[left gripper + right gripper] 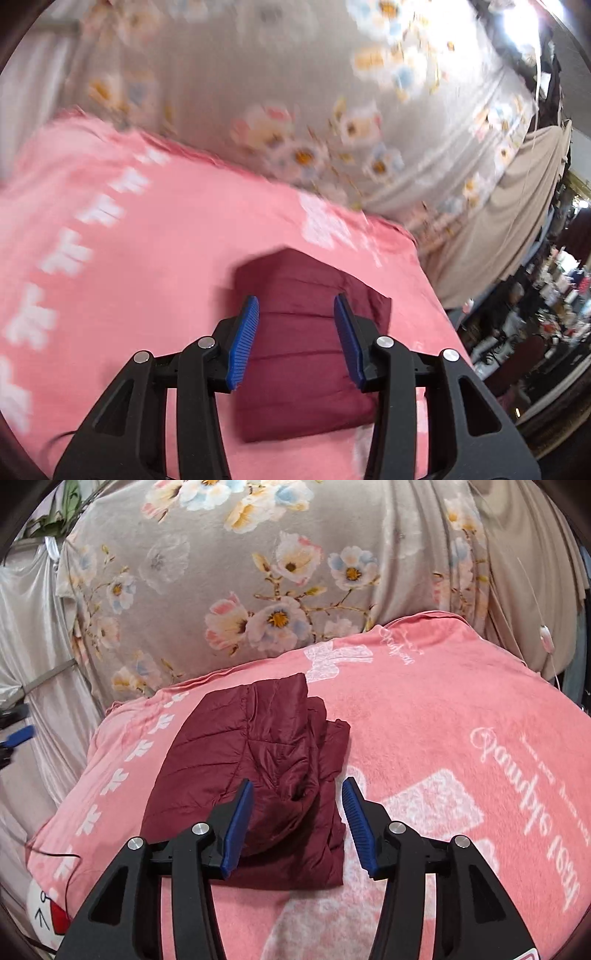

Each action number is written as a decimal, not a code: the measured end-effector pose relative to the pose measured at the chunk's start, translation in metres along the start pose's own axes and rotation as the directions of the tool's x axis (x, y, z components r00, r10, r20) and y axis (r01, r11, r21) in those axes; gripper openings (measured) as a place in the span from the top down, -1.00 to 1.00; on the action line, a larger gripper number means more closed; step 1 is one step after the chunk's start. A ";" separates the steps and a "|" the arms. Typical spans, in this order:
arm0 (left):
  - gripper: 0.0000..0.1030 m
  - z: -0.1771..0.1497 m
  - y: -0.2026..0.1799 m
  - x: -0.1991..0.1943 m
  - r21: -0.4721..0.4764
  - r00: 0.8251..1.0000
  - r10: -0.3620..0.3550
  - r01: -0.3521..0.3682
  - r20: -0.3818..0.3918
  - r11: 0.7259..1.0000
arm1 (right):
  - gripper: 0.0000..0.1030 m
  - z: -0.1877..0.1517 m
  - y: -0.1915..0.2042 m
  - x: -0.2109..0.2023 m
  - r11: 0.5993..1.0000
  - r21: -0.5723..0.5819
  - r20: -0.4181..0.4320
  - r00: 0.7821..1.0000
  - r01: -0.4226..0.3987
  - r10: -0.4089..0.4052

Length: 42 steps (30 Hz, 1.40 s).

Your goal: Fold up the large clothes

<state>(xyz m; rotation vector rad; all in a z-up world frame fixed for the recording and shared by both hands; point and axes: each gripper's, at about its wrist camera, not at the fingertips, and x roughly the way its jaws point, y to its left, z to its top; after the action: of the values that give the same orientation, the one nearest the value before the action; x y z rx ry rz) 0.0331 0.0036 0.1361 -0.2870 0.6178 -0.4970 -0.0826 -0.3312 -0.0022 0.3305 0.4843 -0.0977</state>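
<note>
A dark red quilted jacket point(255, 760) lies folded into a compact bundle on a pink blanket point(443, 738) with white print. In the left wrist view the same jacket point(299, 332) sits below and beyond my left gripper point(297, 306), whose blue pads stand apart with nothing pressed between them. My right gripper point(297, 790) hovers over the bundle's near right edge, its jaws also apart and empty. The left gripper's blue finger point(18, 736) shows at the far left edge of the right wrist view.
A beige floral sheet point(240, 590) hangs behind the blanket. Pale plastic sheeting point(33, 646) covers the left side. A thin black cable point(55, 856) runs over the blanket's left edge. In the left wrist view a cluttered room point(535, 314) lies beyond the blanket's right edge.
</note>
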 end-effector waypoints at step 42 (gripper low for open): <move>-0.07 -0.043 -0.033 0.263 0.115 0.952 0.237 -0.219 -0.192 0.969 | 0.95 0.038 -0.042 0.160 0.988 0.143 -0.161 0.987 0.051 -0.028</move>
<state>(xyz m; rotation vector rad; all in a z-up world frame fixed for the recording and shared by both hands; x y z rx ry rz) 0.1800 -0.1664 -0.0101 -0.0743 0.8153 -0.3323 0.0683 -0.3854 -0.0586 0.4751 0.6436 -0.1466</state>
